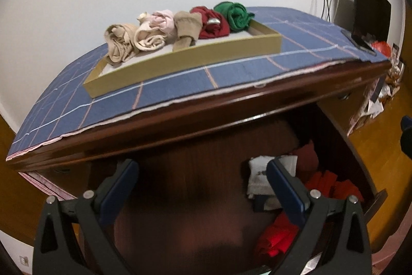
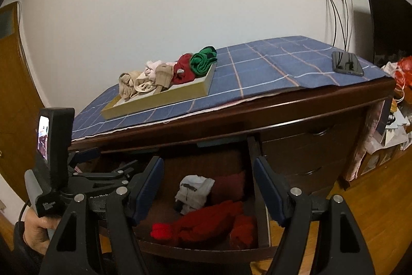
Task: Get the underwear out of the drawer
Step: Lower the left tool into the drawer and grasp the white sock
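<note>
inside drawer | red underwear blurred | jaws partly hide it

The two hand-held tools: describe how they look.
Both are alike: the right tool and left tool each have black plastic triangular-cutout arms, silver pivot pins and dark blue finger pads. In the right wrist view, the left tool carries a black box-shaped camera with a small lit screen, a grey handle, and a dark sleeve shows below.

Both views are taken from low in front of the surface, angled downward. The left view sits close above the open drawer, somewhat blurred; the right stands farther back. The tray and drawer are shared.
</note>
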Motion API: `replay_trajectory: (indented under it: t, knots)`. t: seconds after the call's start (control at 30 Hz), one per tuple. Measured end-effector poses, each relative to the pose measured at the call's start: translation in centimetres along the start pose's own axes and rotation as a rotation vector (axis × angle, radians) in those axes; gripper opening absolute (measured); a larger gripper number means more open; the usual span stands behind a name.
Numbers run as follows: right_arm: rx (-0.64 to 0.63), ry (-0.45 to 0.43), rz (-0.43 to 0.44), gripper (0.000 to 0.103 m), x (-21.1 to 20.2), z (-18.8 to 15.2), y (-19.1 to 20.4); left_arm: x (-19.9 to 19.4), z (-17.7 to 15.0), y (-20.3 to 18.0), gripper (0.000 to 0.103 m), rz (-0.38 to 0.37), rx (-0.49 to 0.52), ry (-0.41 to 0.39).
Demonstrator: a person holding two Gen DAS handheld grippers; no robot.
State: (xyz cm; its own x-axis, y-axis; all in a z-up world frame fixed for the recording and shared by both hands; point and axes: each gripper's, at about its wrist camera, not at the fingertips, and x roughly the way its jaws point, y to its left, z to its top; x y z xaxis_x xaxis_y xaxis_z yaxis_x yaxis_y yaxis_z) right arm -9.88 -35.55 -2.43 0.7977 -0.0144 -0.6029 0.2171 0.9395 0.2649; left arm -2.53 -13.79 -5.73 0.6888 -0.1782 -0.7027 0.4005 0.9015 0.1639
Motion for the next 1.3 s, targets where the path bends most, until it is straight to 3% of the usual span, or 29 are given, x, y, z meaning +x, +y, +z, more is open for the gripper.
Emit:
replay_trajectory:
  t: [0.4,0.57,0.77,0.9,1.03,1.23,1.3]
  knots:
    - [-0.023,0.074,0.017,0.074,2.1,-1.5,0.0,3.1,-0.6,0.3,0.101,-0.051,0.05,0.115]
    - [0.007,0.098,0.013,0.073,2.8,-1.9,-1.0,4.8,-0.6,-0.6,0.101,-0.114,0.086,0.193]
    - [0.068,0.104,0.01,0.072,3.2,-1.8,-3.2,6.4,-0.4,-3.5,0.101,-0.219,0.18,0.261]
    - [0.097,0.087,0.011,0.072,2.8,-1.5,-4.3,7.5,-0.2,-5.8,0.101,-0.205,0.273,0.28]
    - [0.118,0.08,0.014,0.072,2.6,-1.3,-5.2,9.9,-0.4,-7.3,0.096,-0.17,0.331,0.361]
    - [0.158,0.087,0.017,0.072,3.1,-1.4,-6.3,12.3,-0.3,-8.6,0.093,-0.223,0.339,0.437]
    - [0.166,0.091,0.024,0.072,3.2,-1.4,-6.4,13.1,-0.4,-8.7,0.085,-0.243,0.337,0.481]
